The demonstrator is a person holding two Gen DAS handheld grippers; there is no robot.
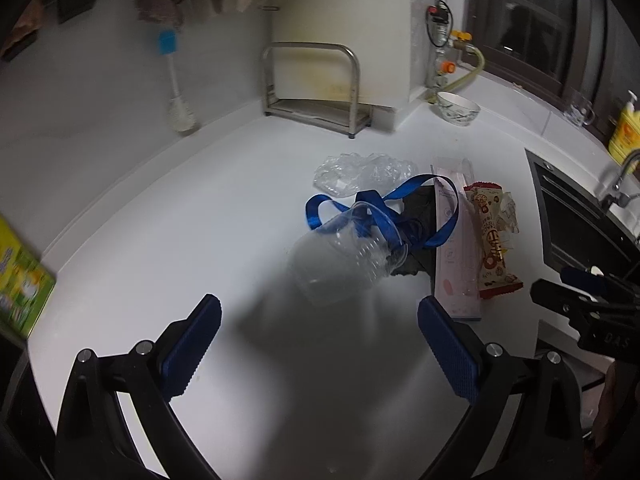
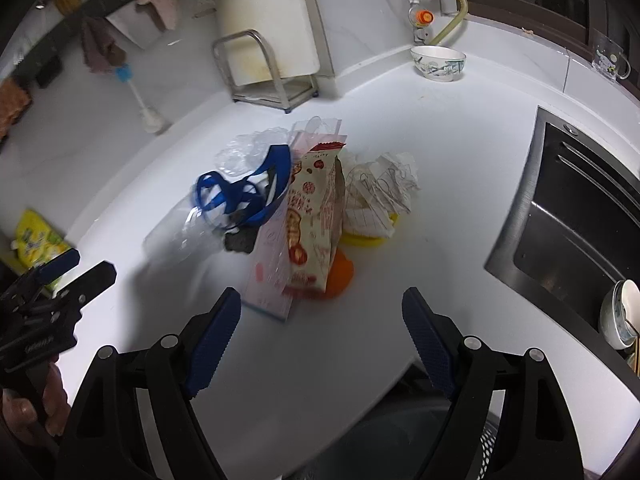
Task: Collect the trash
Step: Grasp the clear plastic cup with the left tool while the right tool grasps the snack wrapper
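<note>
A trash pile lies on the white counter (image 1: pixel 160 240). A clear plastic cup (image 1: pixel 340 256) lies on its side with a blue ribbon (image 1: pixel 384 220) looped over it. Beside it are a crumpled clear bag (image 1: pixel 360 176), a pink flat packet (image 1: pixel 456 256) and a red-and-white snack wrapper (image 1: pixel 492 240). In the right wrist view the wrapper (image 2: pixel 316 216) lies on the packet (image 2: pixel 272 276), next to crumpled paper (image 2: pixel 380 192), a yellow lid (image 2: pixel 364 240) and orange peel (image 2: pixel 342 274). My left gripper (image 1: pixel 320 348) is open, just short of the cup. My right gripper (image 2: pixel 322 340) is open, just short of the wrapper.
A metal rack (image 1: pixel 316 88) and a bottle brush (image 1: pixel 178 92) stand at the back. A patterned bowl (image 1: pixel 458 108) sits near the gas pipe. The sink (image 2: pixel 580 232) is at the right. A green-yellow box (image 1: pixel 20 276) is at the left. A bin (image 2: pixel 400 440) shows below the counter edge.
</note>
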